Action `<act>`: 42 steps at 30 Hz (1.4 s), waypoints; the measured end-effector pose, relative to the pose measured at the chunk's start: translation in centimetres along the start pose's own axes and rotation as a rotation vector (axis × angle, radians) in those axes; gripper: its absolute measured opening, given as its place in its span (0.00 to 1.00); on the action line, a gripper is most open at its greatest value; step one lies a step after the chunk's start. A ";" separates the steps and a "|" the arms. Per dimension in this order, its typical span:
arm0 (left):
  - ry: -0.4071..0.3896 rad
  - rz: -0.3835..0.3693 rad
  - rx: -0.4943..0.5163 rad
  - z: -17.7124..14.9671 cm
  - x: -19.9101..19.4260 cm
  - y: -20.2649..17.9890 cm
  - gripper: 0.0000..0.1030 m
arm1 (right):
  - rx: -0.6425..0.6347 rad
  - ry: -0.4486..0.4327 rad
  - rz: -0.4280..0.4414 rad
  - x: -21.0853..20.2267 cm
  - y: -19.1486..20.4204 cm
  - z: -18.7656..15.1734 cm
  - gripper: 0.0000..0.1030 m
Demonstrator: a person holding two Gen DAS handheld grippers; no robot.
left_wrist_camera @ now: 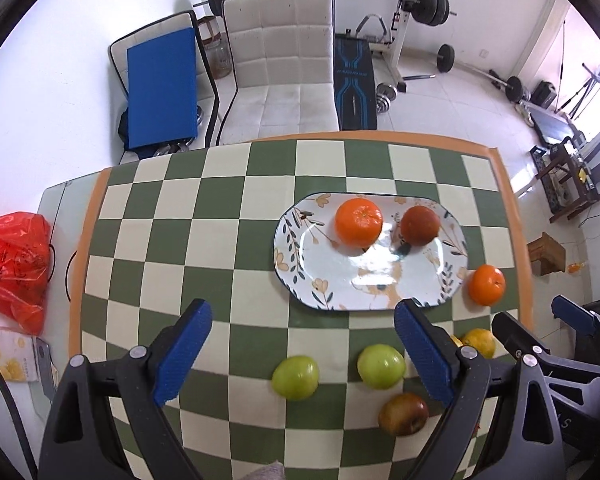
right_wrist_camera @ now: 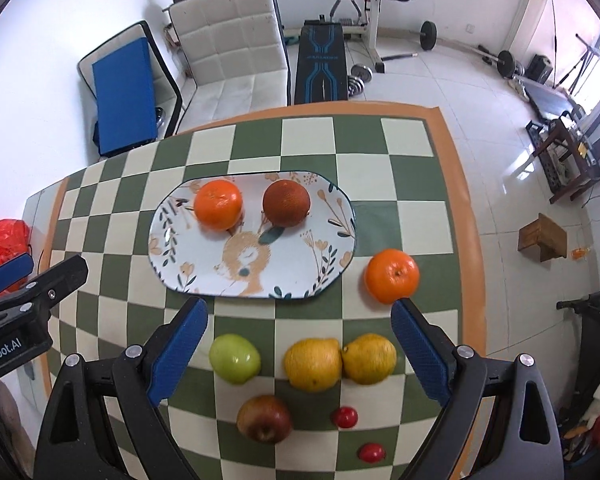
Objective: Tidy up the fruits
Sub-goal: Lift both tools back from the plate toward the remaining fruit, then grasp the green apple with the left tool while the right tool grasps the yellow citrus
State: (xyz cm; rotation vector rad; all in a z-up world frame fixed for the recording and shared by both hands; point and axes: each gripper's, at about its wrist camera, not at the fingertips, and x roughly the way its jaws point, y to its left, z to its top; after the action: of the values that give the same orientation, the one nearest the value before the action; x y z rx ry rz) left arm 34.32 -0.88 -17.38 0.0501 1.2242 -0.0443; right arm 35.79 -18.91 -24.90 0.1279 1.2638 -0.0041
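1. So, both tools up high: left gripper (left_wrist_camera: 302, 354) & right gripper (right_wrist_camera: 300, 350) wide open, holding nothing.
2. We think we're between picks: plate (right_wrist_camera: 204, 276) has 2 fruits; rest sit on the cloth.
3. Next, prob. the orange (right_wrist_camera: 392, 276) just beside the plate: go down, grab.

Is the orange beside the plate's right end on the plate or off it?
Off. The orange sits on the checkered cloth just past the plate rim; two other fruits lie on the plate.

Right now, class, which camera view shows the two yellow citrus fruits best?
The right wrist view: both yellow citrus fruits lie whole, touching. The left wrist view shows only part of one behind a blue finger pad.
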 end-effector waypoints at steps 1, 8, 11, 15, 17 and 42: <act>-0.004 -0.003 0.003 -0.4 -0.5 -0.1 0.90 | -0.006 -0.011 -0.001 -0.8 0.1 -0.5 0.92; -0.041 -0.011 0.020 -2.9 -3.8 -0.1 0.90 | -0.004 -0.065 0.010 -5.8 0.2 -3.0 0.92; -0.047 -0.021 0.011 -3.8 -5.1 0.0 0.90 | -0.001 -0.087 0.011 -7.7 0.3 -4.1 0.92; -0.071 -0.025 0.006 -4.4 -6.5 0.1 0.90 | 0.006 -0.098 0.021 -9.2 0.3 -4.9 0.92; -0.077 -0.029 -0.001 -4.5 -6.9 0.2 0.90 | 0.012 -0.101 0.028 -9.5 0.3 -5.2 0.92; 0.418 0.026 -0.019 -6.9 15.8 2.0 1.00 | 0.149 0.255 0.044 11.6 -3.3 -7.0 0.69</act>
State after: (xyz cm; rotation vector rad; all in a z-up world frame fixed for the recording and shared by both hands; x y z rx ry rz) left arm 33.36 1.41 -34.56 0.0608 1.6415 0.0011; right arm 32.43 -20.71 -38.27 0.2919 1.5149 -0.0451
